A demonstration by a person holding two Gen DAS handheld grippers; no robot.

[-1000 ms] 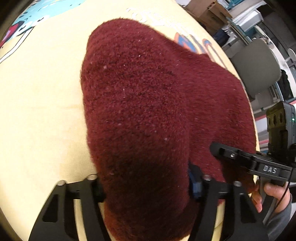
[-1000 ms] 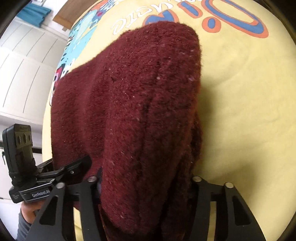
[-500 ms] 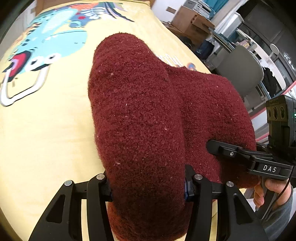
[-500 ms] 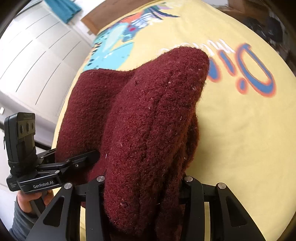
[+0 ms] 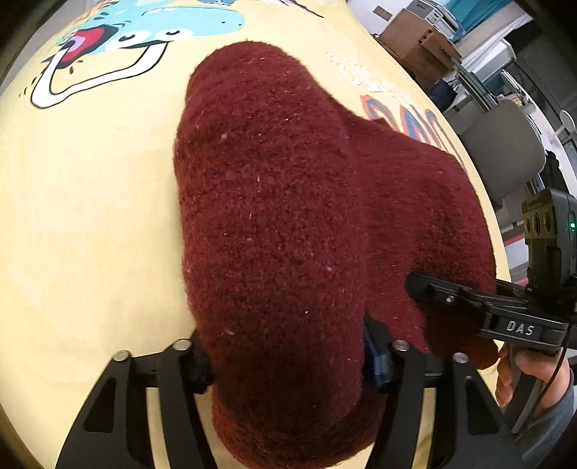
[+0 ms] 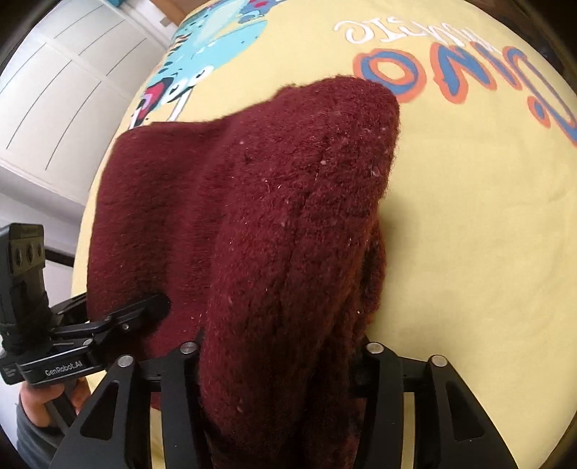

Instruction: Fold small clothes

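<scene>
Left wrist view: the left tongs (image 5: 288,360) are pinching a thick fold of the maroon fleece garment (image 5: 274,216), which fills the centre of the frame and bulges between both black fingers at the lower edge. The fabric rises from the tongs toward the upper centre of the frame and spreads to the right, where its far part lies on the yellow printed cloth (image 5: 90,216). That cloth covers the table and carries a blue cartoon dinosaur print (image 5: 144,29) at upper left and orange-and-blue lettering (image 5: 407,119) at upper right. At the lower right of the frame the right tongs (image 5: 418,285) enter from the side, their tip pressed into the garment's edge; a "DAS" label shows on the body, and a hand (image 5: 519,375) grips the handle below.

Right wrist view: the right tongs (image 6: 281,357) are pinching another bunched fold of the same maroon fleece garment (image 6: 270,216), which occupies the centre and drapes leftward. The yellow printed cloth (image 6: 468,216) shows to the right, with the lettering (image 6: 450,75) at upper right. At lower left the left tongs (image 6: 158,303) are closed on the garment's edge, held by a hand (image 6: 36,404). White panelled cabinet doors (image 6: 54,90) stand at upper left.
</scene>
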